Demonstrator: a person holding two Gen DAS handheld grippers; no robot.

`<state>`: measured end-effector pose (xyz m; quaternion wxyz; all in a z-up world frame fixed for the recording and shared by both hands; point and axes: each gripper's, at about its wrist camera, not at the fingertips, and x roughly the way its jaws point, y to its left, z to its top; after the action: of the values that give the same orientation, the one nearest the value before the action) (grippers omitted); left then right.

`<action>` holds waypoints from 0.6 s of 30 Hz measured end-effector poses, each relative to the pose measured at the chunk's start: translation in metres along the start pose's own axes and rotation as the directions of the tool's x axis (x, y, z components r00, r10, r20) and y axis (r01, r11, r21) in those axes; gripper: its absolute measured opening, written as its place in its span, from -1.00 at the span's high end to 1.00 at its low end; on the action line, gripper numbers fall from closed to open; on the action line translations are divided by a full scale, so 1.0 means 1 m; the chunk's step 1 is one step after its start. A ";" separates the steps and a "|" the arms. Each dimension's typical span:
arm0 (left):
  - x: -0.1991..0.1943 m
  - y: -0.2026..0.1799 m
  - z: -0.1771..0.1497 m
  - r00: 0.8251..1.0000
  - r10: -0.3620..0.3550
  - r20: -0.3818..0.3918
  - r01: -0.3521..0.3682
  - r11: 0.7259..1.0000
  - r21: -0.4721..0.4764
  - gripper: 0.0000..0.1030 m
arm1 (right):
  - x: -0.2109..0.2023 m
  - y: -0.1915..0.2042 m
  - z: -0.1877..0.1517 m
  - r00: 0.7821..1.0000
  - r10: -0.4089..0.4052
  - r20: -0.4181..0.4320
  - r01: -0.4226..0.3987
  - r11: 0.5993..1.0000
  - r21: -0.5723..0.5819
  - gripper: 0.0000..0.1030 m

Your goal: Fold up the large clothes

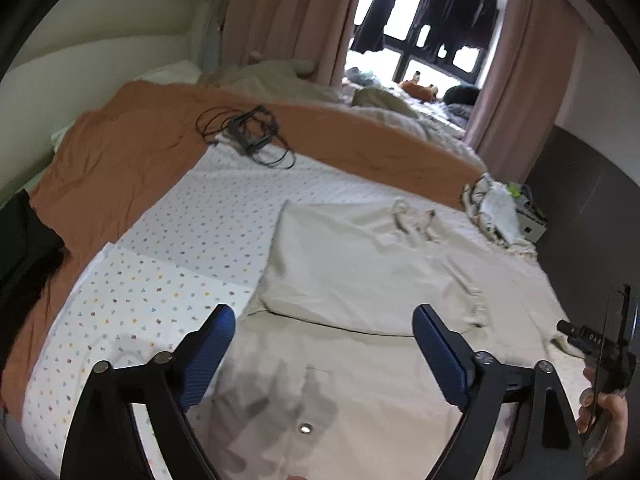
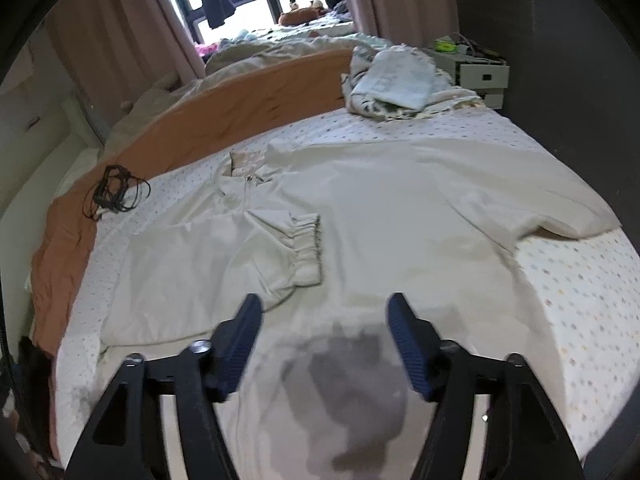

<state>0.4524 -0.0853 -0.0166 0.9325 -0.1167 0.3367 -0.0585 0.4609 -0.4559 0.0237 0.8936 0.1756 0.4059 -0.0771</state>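
Note:
A large cream jacket point(image 1: 360, 264) lies spread on the dotted bedsheet point(image 1: 160, 296). In the right wrist view the jacket point(image 2: 400, 208) has its left sleeve folded across the body, with the elastic cuff point(image 2: 306, 248) near the middle; the right sleeve point(image 2: 560, 200) stretches out to the right. My left gripper point(image 1: 324, 320) is open and empty, hovering above the jacket's lower body near a snap button point(image 1: 306, 428). My right gripper point(image 2: 324, 316) is open and empty above the jacket's lower part, just below the cuff. The right gripper's body point(image 1: 600, 344) shows at the right edge of the left wrist view.
An orange blanket point(image 1: 132, 152) lies across the far side of the bed with a tangle of black cables point(image 1: 248, 136) on it. A pile of light clothes point(image 2: 400, 80) sits at the far right corner beside a white drawer unit point(image 2: 480, 76). Curtains and a window stand behind.

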 end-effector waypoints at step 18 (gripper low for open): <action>-0.084 -0.103 -0.022 0.989 -0.135 0.059 0.129 0.987 0.094 -0.99 | -0.113 -0.112 -0.027 0.995 -0.017 0.097 0.007 0.995 0.097 -1.00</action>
<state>0.3707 -0.1728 0.0446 0.9414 -0.0987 0.2945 -0.1314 0.3364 -0.5504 0.0638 0.9023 0.2124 0.3585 -0.1105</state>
